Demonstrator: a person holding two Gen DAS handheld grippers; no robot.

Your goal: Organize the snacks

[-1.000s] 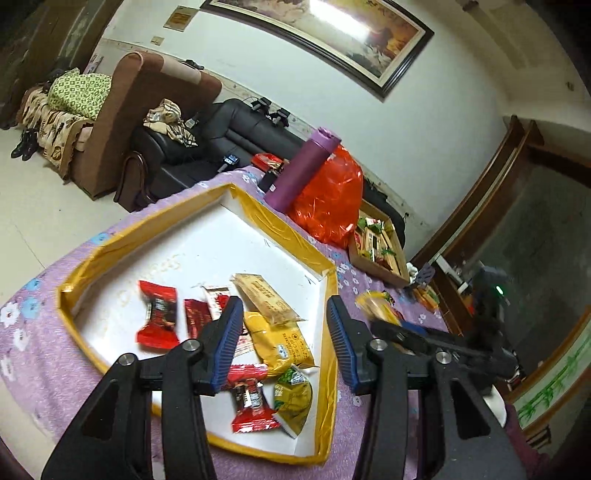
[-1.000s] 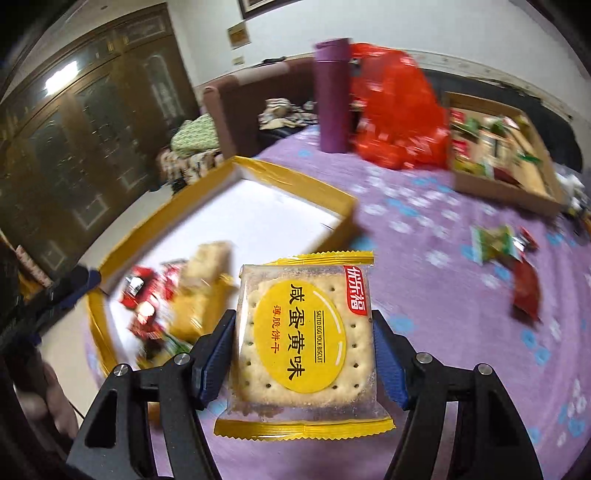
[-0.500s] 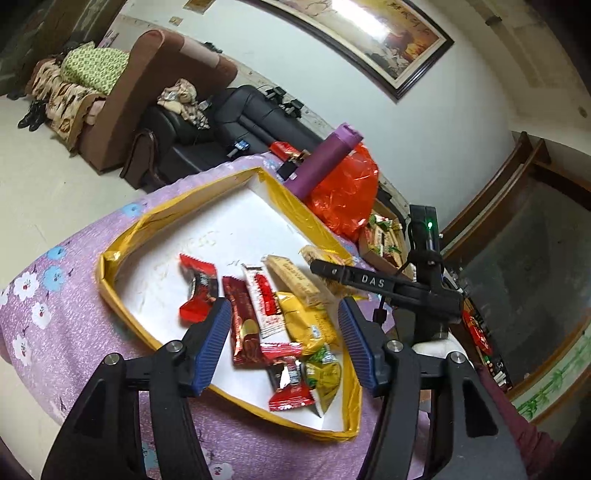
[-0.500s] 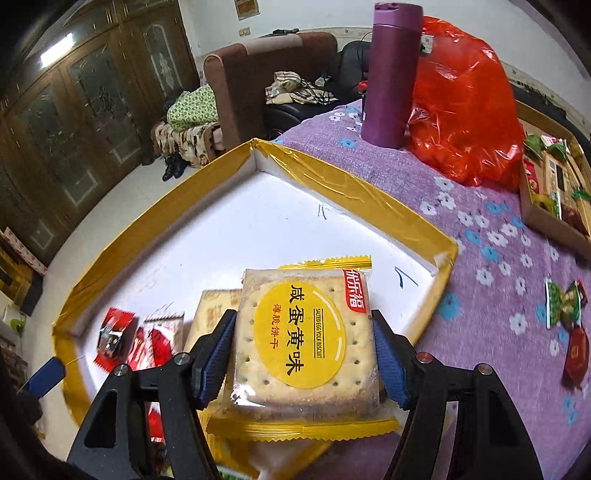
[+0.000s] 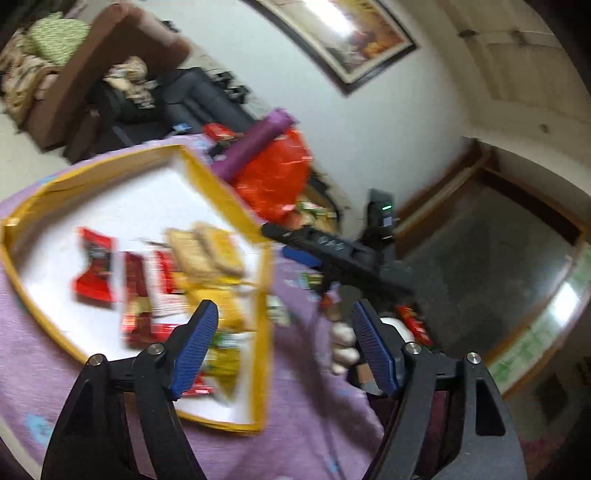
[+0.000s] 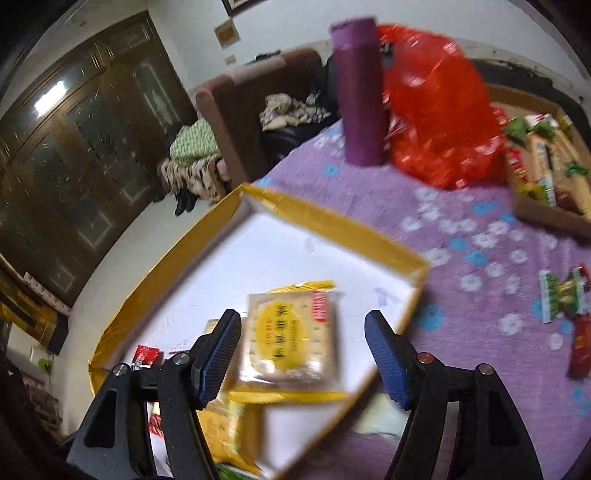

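Motion blur leaves almost nothing readable. The biscuit packet (image 6: 291,341) carries dark characters on its yellow round label and a red strip with white marks at its corner, perhaps a brand, but neither can be made out.

- We're in a home living rm: brown armchair (image 6: 255,122) w/ blankets, black sofa (image 5: 192,99), framed painting (image 5: 343,33) on wall.
- Dark wood cabinet (image 6: 74,155) w/ glass doors; tabletop (image 6: 461,236) under purple floral cloth.
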